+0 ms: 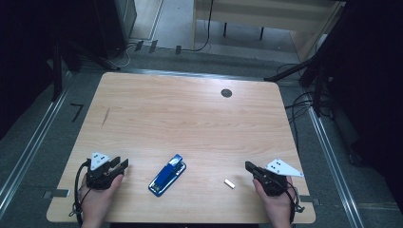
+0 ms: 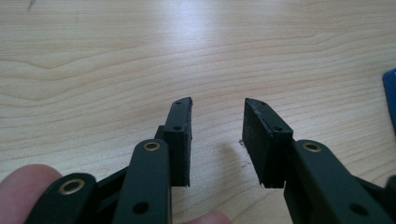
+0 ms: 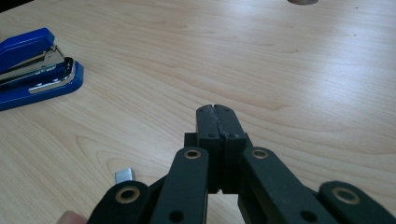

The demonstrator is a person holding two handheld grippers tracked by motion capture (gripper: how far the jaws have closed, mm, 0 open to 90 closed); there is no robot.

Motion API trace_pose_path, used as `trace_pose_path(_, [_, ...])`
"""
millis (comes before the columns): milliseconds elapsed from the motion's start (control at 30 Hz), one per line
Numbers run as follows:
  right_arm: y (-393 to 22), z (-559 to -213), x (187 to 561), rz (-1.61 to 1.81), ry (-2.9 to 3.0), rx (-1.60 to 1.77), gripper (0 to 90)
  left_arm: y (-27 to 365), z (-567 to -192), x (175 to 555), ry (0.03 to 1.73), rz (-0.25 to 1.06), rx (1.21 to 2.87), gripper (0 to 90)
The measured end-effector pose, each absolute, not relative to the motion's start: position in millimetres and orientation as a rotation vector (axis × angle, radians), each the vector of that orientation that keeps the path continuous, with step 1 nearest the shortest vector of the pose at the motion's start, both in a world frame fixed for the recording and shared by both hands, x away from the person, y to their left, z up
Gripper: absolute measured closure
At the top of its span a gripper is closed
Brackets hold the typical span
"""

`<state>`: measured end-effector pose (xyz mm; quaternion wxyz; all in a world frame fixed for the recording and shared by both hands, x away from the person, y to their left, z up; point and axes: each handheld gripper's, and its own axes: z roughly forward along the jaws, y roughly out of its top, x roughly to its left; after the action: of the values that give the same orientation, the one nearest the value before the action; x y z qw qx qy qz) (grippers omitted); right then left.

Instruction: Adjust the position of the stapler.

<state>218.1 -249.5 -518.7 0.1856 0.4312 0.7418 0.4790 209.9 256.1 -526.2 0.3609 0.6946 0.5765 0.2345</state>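
A light wooden table (image 1: 190, 109) stands on grey floor (image 1: 28, 142), dark curtains around, cables (image 1: 299, 102) trailing.

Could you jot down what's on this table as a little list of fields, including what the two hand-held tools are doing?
surface: wooden table
middle: blue stapler, lying flat, held by nothing
right of stapler: small white block, lying loose
far side: dark round spot in the tabletop
left tool: jaws apart, nothing between them
right tool: jaws shut together, holding nothing, beside the white block
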Motion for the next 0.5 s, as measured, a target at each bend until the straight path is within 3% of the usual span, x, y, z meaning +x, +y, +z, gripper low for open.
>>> trace_pose_path(500, [-225.9,-518.9,213.2,1.376,2.159,1.145,90.0,256.1,-525.3,209.3,1.465,0.564,1.787,78.4])
